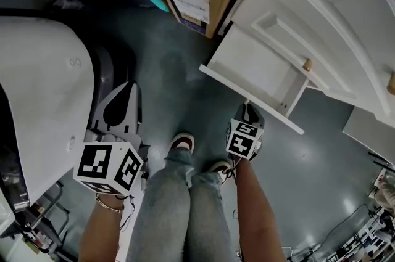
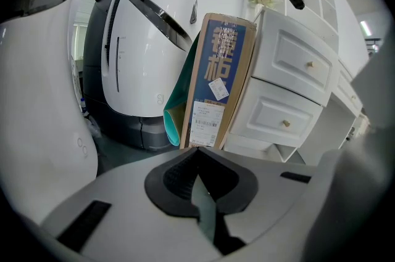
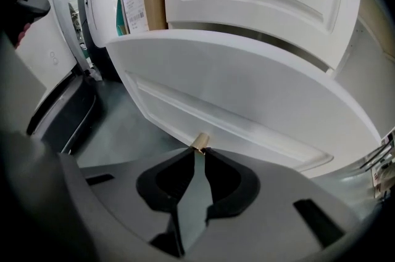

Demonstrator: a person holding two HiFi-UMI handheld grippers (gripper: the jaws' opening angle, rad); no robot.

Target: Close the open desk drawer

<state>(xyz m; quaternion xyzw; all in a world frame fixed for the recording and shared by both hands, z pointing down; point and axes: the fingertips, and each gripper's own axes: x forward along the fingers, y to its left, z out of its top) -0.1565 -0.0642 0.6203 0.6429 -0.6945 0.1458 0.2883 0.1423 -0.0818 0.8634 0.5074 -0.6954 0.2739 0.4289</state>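
Here was the lower drawer (image 1: 259, 66), pulled well out of the white drawer unit (image 1: 345, 20) at two o'clock in the head view. The right tongs (image 3: 200, 151) were pinched on its brass knob (image 3: 199, 141), so the grasp looked made. The left tongs (image 2: 197, 153) sat clenched on nothing at eight o'clock. The next move called for a straight, steady push toward two o'clock, keeping the drawer square.
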